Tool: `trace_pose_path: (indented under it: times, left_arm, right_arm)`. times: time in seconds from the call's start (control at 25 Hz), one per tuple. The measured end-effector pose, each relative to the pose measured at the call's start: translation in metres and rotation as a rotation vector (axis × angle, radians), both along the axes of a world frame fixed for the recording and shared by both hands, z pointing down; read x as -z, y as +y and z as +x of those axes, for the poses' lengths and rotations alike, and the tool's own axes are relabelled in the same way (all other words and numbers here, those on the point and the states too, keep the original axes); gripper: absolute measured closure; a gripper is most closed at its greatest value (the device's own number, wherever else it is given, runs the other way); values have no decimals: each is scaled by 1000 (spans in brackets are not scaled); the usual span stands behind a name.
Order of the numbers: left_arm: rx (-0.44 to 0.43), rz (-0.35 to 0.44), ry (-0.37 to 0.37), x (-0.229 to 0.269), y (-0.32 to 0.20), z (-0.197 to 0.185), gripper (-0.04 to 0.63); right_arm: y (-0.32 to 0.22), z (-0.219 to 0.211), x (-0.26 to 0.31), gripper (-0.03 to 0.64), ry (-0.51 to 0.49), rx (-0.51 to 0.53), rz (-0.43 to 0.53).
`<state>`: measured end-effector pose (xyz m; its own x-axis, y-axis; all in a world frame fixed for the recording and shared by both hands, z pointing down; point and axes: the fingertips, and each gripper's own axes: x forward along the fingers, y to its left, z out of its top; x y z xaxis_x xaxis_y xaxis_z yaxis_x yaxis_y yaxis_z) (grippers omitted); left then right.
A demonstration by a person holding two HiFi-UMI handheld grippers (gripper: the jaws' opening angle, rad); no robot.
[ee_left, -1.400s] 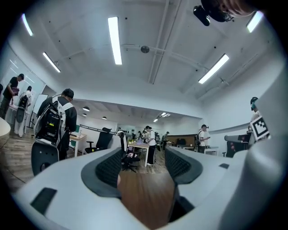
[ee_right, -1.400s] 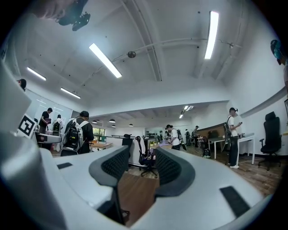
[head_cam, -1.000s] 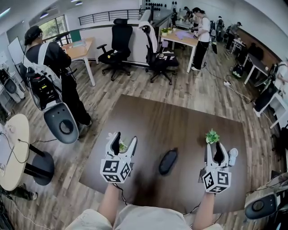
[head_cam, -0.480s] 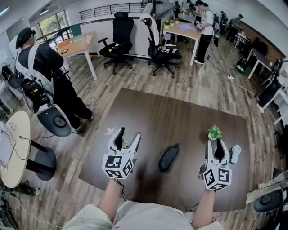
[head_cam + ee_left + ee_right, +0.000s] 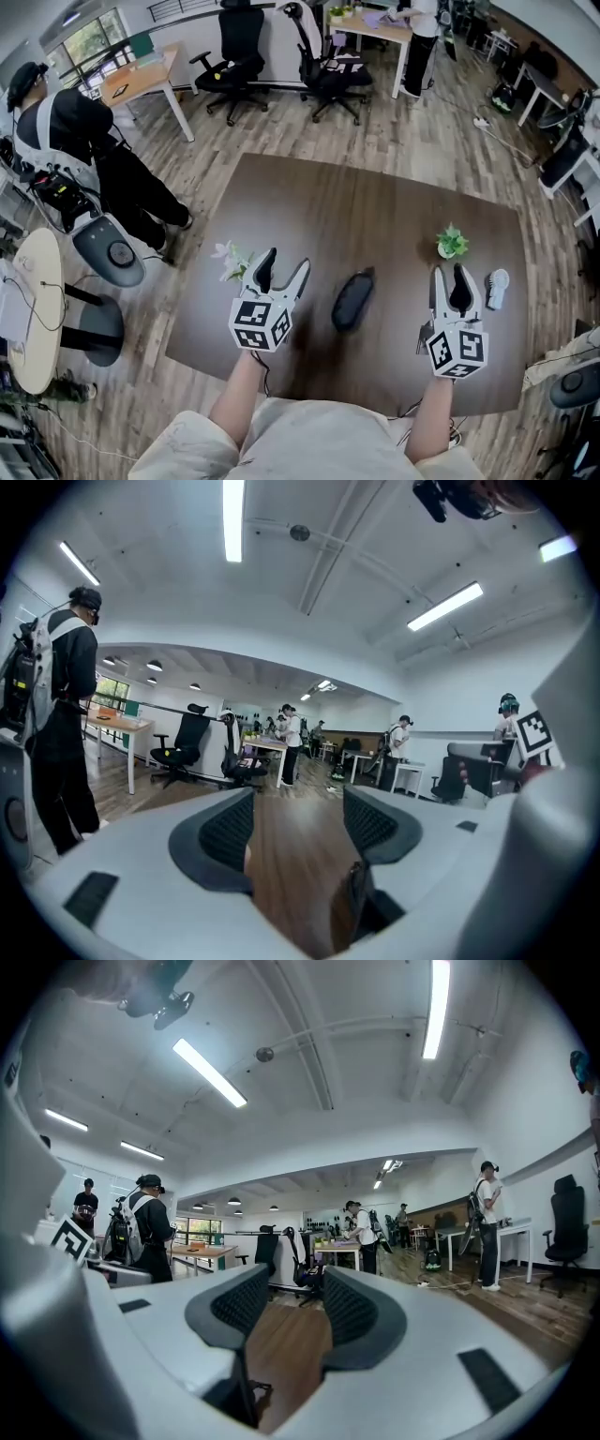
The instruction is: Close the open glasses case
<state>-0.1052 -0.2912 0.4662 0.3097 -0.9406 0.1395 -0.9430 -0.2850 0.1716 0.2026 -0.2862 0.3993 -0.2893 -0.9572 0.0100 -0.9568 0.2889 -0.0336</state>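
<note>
The left gripper (image 5: 298,825) is holding its jaws spread wide, with only bare tabletop (image 5: 291,874) showing between them. The right gripper (image 5: 286,1309) is likewise standing released and empty. In the head view both are hovering low over the dark tabletop and flanking the glasses case (image 5: 352,301), which is lying between them, somewhat nearer the left gripper and touched by neither. From above, how far its lid is standing open is hard to read. By my judgement the closing is not yet begun: reaching the case and pressing the lid down are both remaining.
</note>
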Motion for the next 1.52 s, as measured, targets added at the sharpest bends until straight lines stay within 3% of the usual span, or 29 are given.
trace_pose_path:
  times: [0.36, 0.64, 0.96, 1.12, 1.36, 1.52]
  left_arm:
    - [-170, -237, -4, -99, -9, 66, 288]
    - [-286, -450, 88, -166, -9, 108, 284]
    - [-358, -530, 49, -195, -6, 136, 274]
    - [-392, -526, 38, -196, -2, 152, 267]
    - [-440, -540, -21, -197, 8, 179, 274]
    - [-454, -554, -102, -208, 16, 196, 281]
  right_arm:
    - [2, -1, -21, 428, 4, 6, -44]
    - [0, 0, -29, 428, 12, 4, -66]
    - [-1, 3, -33, 428, 31, 0, -78]
    - [0, 1, -36, 428, 45, 6, -83]
    - [1, -1, -42, 428, 49, 9, -95]
    - [2, 2, -43, 428, 51, 8, -101]
